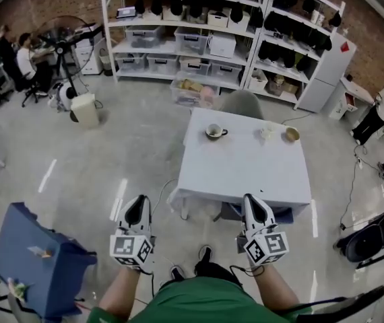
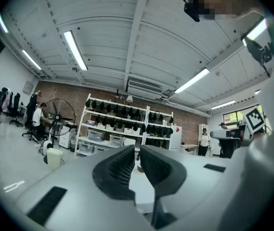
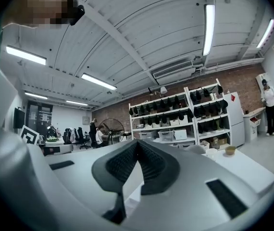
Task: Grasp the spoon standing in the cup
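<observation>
Head view: the person stands a little back from a white desk point(image 1: 246, 173). The left hand-held gripper point(image 1: 137, 204) and the right hand-held gripper point(image 1: 250, 204) are both held low and level before the body. The left one is over bare floor beside the desk's near left corner, the right one over the desk's near edge. Each points toward the desk, and neither touches anything on it. The cup point(image 1: 215, 132) stands at the far left of the desk top, well apart from both. The spoon in it is too small to make out here. A pale cup point(image 1: 267, 132) and a tan bowl point(image 1: 292, 134) stand along the same far edge, to the right. White shelves point(image 1: 185, 42) line the brick wall behind.

Left gripper view: the left hand-held gripper point(image 2: 137, 154) is clenched, its ribbed black pads point(image 2: 120, 170) drawn together with nothing between them. Past its tips lie the shelves, a floor fan point(image 2: 60, 113) and a standing person point(image 2: 204, 141).

Right gripper view: the right hand-held gripper point(image 3: 136, 146) is likewise clenched and empty, its two dark pads meeting at the tips. To its right the desk top runs away, with the tan bowl near its far edge and the shelves beyond
</observation>
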